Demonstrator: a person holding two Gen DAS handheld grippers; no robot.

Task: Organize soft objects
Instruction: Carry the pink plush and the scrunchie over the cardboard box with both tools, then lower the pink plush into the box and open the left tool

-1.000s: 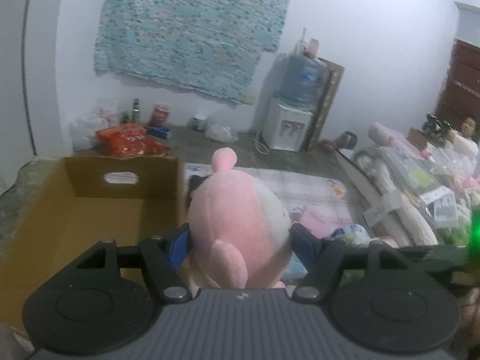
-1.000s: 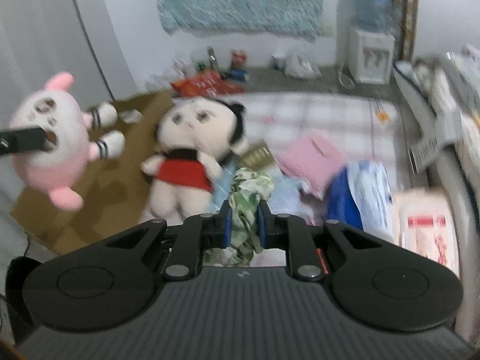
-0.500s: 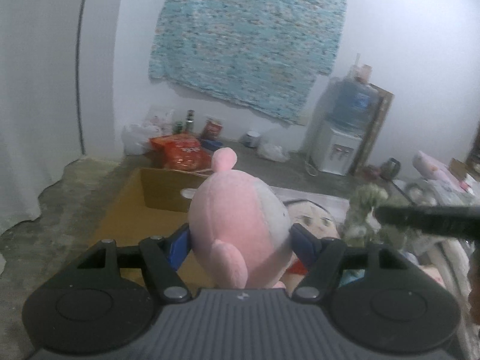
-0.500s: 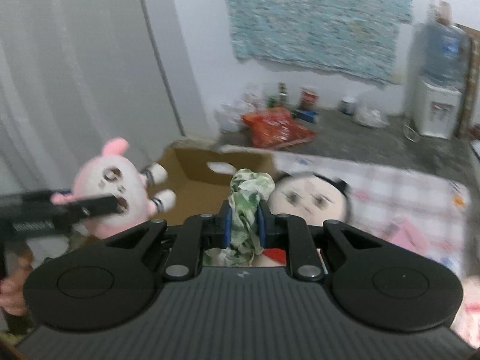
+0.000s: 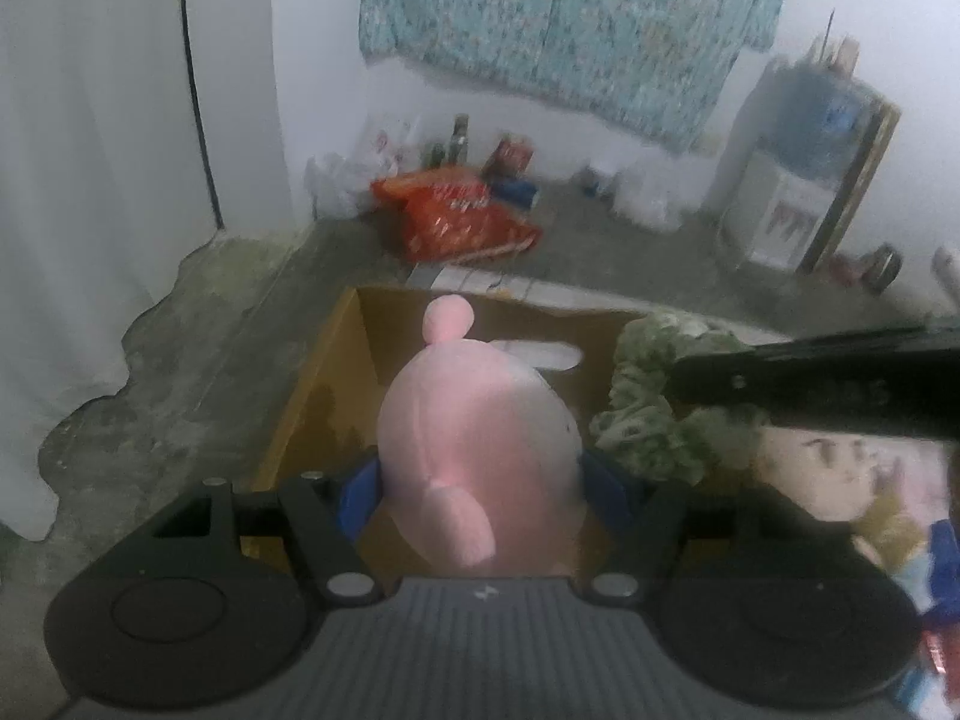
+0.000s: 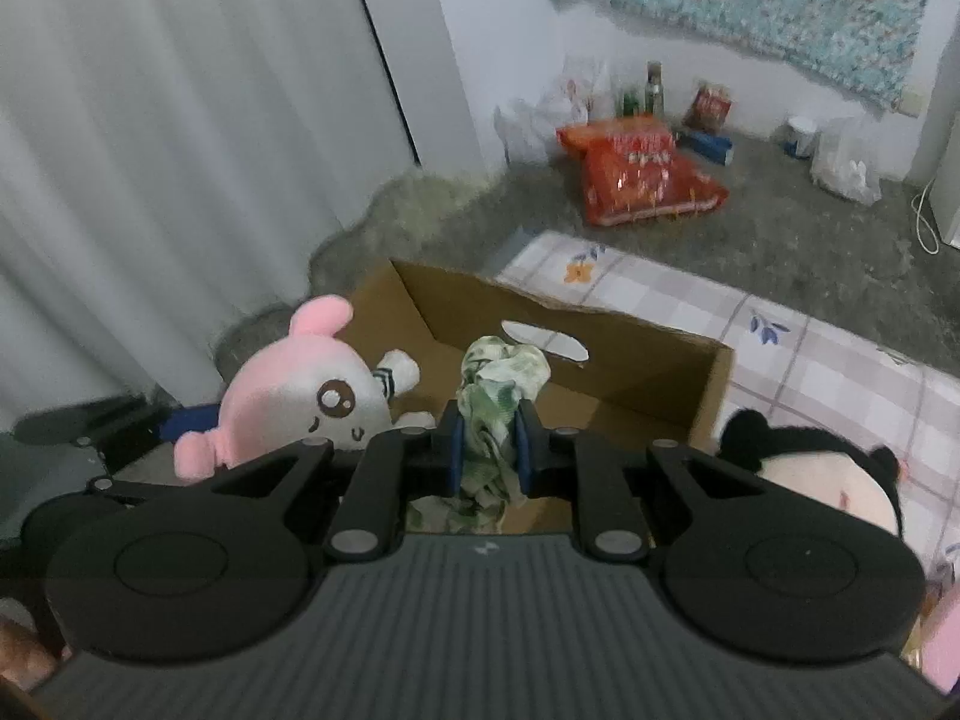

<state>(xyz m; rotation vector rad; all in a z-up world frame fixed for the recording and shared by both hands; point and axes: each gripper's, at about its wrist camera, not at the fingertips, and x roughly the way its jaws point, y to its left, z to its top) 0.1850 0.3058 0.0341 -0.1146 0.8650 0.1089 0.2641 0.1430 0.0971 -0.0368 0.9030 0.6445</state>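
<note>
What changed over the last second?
Both grippers swung from over the mat to above the cardboard box, carrying their loads. Unchanged: left gripper stays clamped on the pink plush, right gripper on the green cloth. Nothing released; black-haired doll remains beside the box.

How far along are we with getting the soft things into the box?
Nothing shows in the visible part of the box yet. In hand: the left gripper clamps the pink plush, and the right gripper pinches the green cloth, both over the open box. Left: release both, then fetch the black-haired doll lying beside the box on the checked mat.
</note>
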